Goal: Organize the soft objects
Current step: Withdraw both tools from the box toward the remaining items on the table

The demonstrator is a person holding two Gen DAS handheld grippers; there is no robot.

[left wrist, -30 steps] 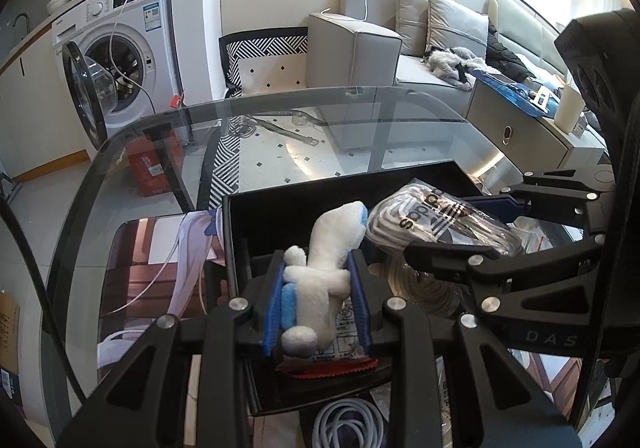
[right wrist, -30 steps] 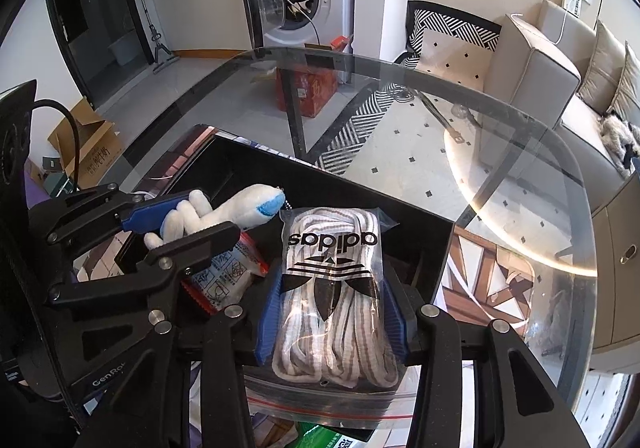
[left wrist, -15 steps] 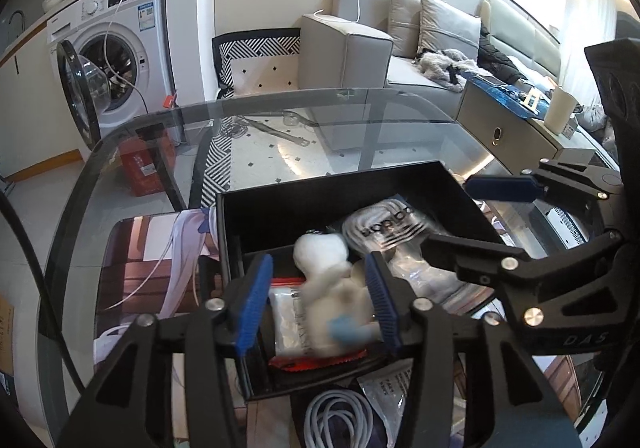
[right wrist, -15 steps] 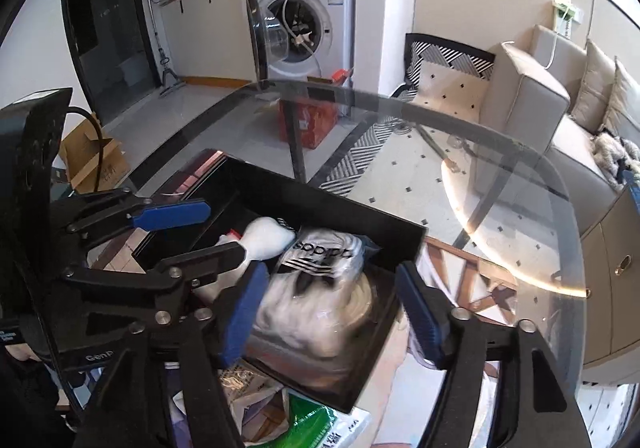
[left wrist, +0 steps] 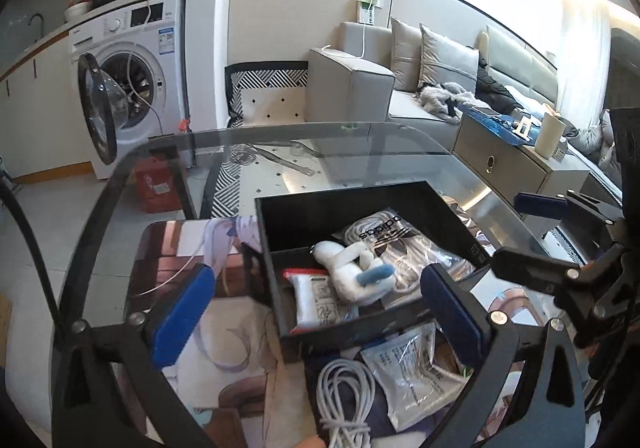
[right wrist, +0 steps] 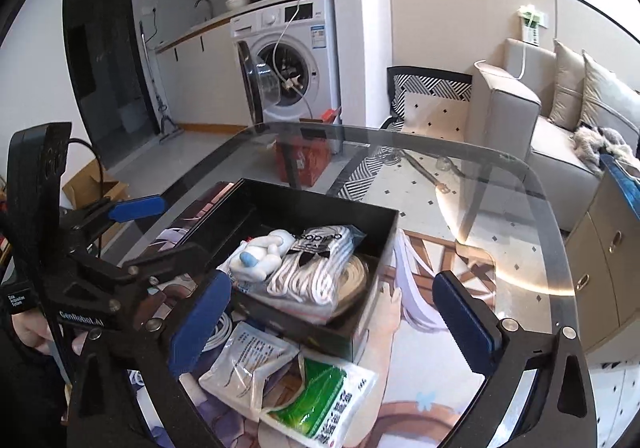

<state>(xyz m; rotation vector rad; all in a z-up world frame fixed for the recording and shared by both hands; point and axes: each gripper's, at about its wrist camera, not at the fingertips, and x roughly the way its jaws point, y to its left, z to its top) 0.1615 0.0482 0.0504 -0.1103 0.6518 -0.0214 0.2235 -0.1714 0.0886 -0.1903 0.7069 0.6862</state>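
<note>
Your left claw (left wrist: 316,312) wide open, nothing between pads; your right claw (right wrist: 332,312) same. Nearest on table (left wrist: 120,183): white cable coil (left wrist: 346,396), clear packets (left wrist: 416,372), green bag (right wrist: 320,404). Beyond, black box (left wrist: 332,199) holds plush toy (left wrist: 352,272), bagged laces (right wrist: 316,268), red-edged pack (left wrist: 312,300). Far: washing machine (left wrist: 132,63), sofa (left wrist: 400,87).

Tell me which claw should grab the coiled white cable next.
Left. In its own view the coiled white cable lies just below and between the open left claw. The right claw, also open, sees only the cable's edge, behind its left finger.
</note>
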